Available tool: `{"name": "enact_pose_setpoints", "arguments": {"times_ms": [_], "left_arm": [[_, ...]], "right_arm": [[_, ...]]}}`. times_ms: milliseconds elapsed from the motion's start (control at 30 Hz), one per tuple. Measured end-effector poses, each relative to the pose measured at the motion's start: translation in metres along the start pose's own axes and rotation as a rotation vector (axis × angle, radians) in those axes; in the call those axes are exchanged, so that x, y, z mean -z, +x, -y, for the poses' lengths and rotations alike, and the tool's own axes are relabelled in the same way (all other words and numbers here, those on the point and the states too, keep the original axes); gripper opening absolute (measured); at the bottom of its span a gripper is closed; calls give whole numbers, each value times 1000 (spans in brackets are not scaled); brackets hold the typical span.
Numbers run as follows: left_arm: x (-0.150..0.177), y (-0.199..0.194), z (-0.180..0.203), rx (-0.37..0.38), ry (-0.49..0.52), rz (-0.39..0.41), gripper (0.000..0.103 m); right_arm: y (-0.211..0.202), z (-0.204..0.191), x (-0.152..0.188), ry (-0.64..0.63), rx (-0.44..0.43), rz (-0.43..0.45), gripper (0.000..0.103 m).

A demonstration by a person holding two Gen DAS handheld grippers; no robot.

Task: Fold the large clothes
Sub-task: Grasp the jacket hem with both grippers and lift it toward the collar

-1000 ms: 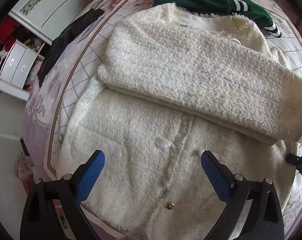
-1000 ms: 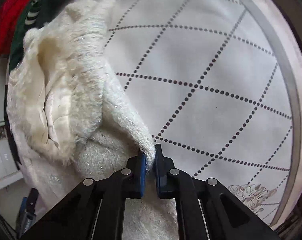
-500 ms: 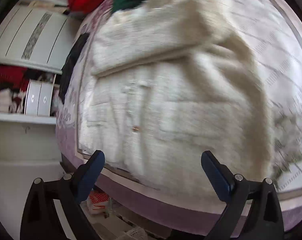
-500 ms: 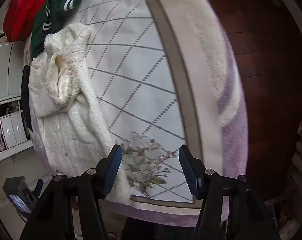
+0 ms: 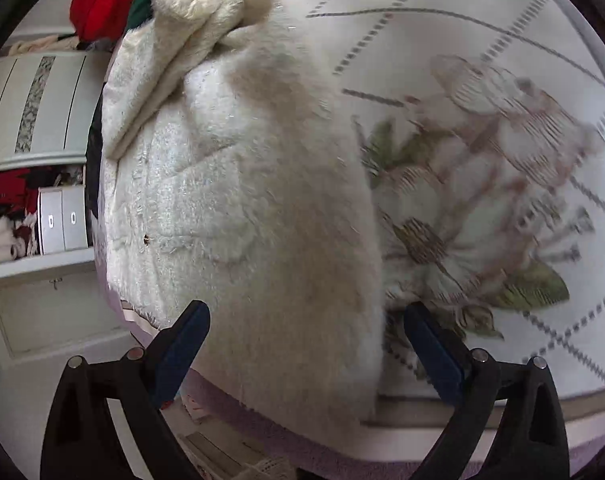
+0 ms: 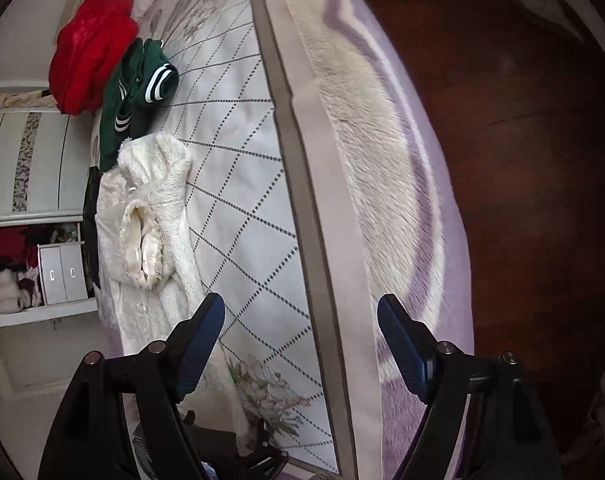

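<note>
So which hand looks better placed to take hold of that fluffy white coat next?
Probably the left. The left hand-held gripper is open with the white coat right between its fingers; the right hand-held gripper, also open, hangs over the blanket's edge.

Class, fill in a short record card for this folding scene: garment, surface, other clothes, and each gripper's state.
garment: cream fuzzy coat, partly folded, lying near the bed's edge
surface: bedspread with dotted diamond lines and a flower print
other clothes: green striped garment and red garment beyond the coat
left gripper: open, hovering over the coat's hem, holding nothing
right gripper: open, apart from the coat, holding nothing
</note>
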State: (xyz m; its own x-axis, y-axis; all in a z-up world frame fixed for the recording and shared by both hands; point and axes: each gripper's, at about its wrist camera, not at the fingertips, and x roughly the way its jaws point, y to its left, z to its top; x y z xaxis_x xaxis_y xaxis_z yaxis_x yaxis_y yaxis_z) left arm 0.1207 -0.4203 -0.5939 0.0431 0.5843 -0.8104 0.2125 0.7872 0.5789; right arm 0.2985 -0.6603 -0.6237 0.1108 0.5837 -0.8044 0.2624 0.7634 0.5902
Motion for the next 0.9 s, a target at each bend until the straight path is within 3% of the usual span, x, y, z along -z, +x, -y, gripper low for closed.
{"name": "enact_pose_setpoints", "arguments": {"times_ms": [200,267,333,367,433,533,633,900], "left_arm": [[-17,15,-39,11,-142,-46,99],[-19,19,-50,34,-171,-56,93],[-21,20,-56,19,-178,-35,73],[-22,19,-58,16,-181,-27,69],[-23,18,-64,41,-199,-19,44],[-25,16,-64,67,-222,-19,25],[-25,15,-60,63,-225,-22,21],[-27,17,-63,84,-252,-29,18]], "right_arm": [[79,-53,-51,-100,-180,-143,81],[107,-70,-61,-115,-232,-196,81],[131,-83,-67,-118,-288,-230,89],[143,-89,-69,-114,-323,-247,95],[160,-99,-71,-99,-392,-269,98],[176,-116,-73,-92,-487,-271,103],[189,-136,-74,-121,-494,-290,103],[230,-180,-77,-170,-368,-339,103]]}}
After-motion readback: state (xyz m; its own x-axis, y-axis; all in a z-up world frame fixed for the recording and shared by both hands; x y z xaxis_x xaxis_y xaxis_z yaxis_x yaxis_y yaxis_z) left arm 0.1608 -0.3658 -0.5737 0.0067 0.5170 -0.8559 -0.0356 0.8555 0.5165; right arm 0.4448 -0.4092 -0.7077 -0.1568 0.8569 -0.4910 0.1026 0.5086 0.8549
